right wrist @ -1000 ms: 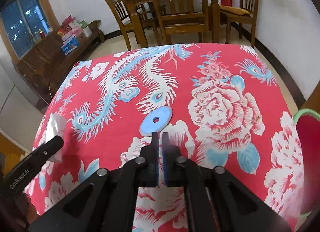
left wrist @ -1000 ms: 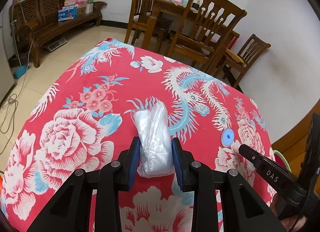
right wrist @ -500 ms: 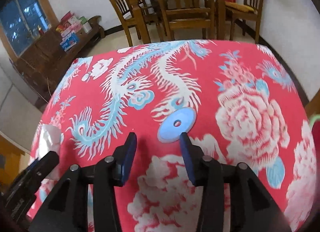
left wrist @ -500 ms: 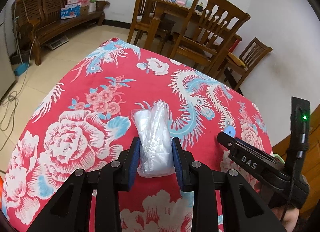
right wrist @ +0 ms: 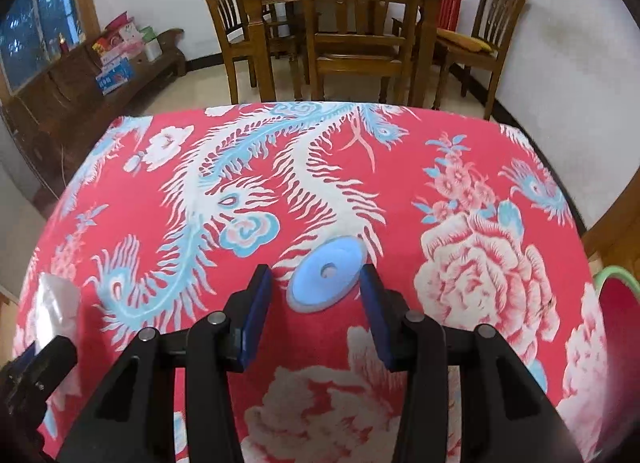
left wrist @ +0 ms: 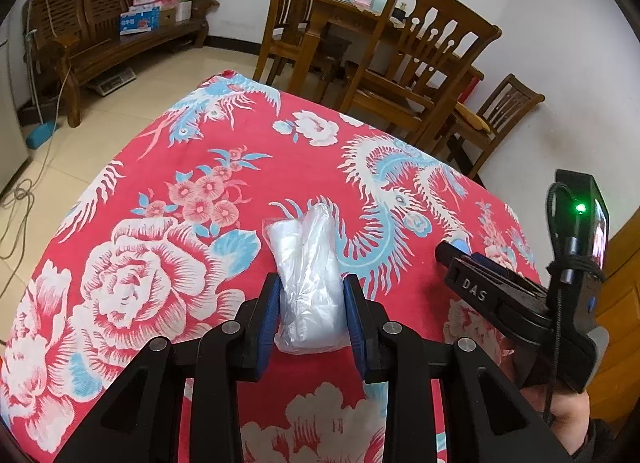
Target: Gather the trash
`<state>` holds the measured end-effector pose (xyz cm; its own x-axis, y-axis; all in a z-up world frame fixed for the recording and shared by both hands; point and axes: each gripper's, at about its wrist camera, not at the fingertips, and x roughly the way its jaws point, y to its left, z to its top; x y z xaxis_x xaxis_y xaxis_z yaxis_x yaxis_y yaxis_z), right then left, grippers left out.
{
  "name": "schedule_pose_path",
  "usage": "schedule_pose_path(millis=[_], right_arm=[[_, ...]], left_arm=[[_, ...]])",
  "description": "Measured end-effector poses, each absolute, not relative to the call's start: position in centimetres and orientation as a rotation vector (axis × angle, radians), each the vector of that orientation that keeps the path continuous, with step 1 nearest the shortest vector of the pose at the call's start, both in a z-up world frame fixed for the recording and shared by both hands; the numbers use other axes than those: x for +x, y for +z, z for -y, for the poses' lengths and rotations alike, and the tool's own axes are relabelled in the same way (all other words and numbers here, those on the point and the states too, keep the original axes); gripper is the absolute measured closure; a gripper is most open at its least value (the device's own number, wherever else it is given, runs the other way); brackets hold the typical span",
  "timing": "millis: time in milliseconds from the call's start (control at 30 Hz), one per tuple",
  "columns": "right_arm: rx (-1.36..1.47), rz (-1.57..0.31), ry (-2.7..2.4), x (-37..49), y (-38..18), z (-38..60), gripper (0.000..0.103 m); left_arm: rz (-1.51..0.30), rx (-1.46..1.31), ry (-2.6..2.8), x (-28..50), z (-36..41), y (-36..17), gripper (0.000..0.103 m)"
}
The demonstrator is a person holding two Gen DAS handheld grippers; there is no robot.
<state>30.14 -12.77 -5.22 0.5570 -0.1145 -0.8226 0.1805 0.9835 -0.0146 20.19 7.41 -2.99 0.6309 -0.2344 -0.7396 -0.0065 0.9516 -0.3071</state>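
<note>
Floral worktop (right wrist: 460,167): left tool (left wrist: 308,305) clamps plastic bag (left wrist: 308,275); right tool (right wrist: 316,295) gapes around blue disc (right wrist: 326,277). Risk: thin disc slipping free.

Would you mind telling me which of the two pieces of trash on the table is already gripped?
The crumpled clear plastic bag, squeezed between the left hand-held gripper pads. The flat blue disc with a centre hole lies untouched between the open right hand-held gripper fingers.
</note>
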Motion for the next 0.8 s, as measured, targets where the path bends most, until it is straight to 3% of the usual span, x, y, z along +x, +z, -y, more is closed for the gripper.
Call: schedule_pose_path(millis=[100, 300, 367, 400, 733, 800], right_arm=[[0.064, -0.967, -0.191, 30.2, -5.2, 12.8, 0.068], [0.157, -0.964, -0.147, 29.4, -4.6, 14.0, 0.076], [0.169, -0.918, -0.106, 28.4, -3.6, 14.3, 0.096], [0.158, -0.910, -0.103, 28.0, -3.2, 14.3, 0.101], [0.236, -0.975, -0.054, 27.6, -4.1, 16.7, 0.099], [0.244, -0.983, -0.045, 27.6, -4.4, 16.9, 0.079]], left_arm=[[-0.886, -0.290, -0.134, 20.2, -7.2, -3.1, 0.071], [-0.884, -0.279, -0.136, 20.0, -7.0, -3.0, 0.071], [-0.883, -0.274, -0.138, 19.9, -6.8, -2.9, 0.071], [-0.882, -0.270, -0.140, 19.9, -6.7, -2.8, 0.071], [-0.881, -0.261, -0.146, 19.7, -6.1, -2.6, 0.071], [-0.880, -0.260, -0.146, 19.7, -6.1, -2.5, 0.071]])
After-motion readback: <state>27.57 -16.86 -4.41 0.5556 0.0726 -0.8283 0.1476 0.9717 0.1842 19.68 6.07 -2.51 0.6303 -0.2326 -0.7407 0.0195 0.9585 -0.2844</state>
